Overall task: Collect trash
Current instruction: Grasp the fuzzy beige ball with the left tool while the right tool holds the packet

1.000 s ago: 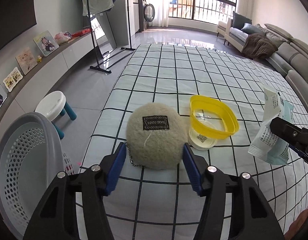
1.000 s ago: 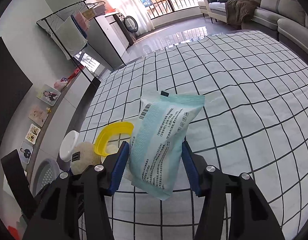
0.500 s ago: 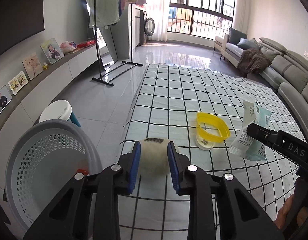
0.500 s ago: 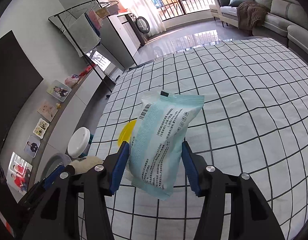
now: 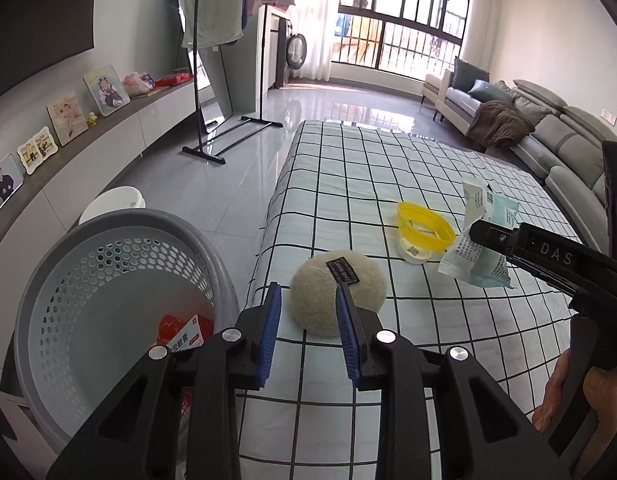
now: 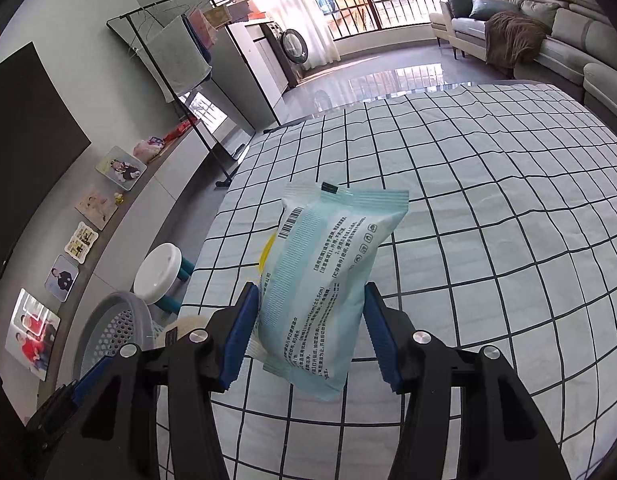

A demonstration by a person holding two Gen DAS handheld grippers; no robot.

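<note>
Left gripper (image 5: 308, 322): fingers part-way apart, nothing clamped between the blue pads (image 5: 268, 328). Ball (image 5: 338, 292), beige and fuzzy with a black label, lying on bed (image 5: 348, 168) just past the tips; right-hand pad overlaps its near edge in view, contact not clear. Basket (image 5: 120, 224) low and left of the left finger, off the bed edge; red-and-white box (image 5: 184, 332) inside on the bottom. Yellow tub (image 5: 424, 232) on bed beyond the ball, ahead and right of the tips.

Right gripper (image 6: 308, 328): closed on packet (image 6: 328, 280), pale blue and white, both pads pressed to its sides. Packet upright between the fingers, sealed top edge well past the tips, lower end hanging below them, clear of bed. Seen from left wrist as ahead and far right, above the bed near the tub. White stool (image 6: 160, 268) and basket rim left of the right gripper's left finger, on floor.
</note>
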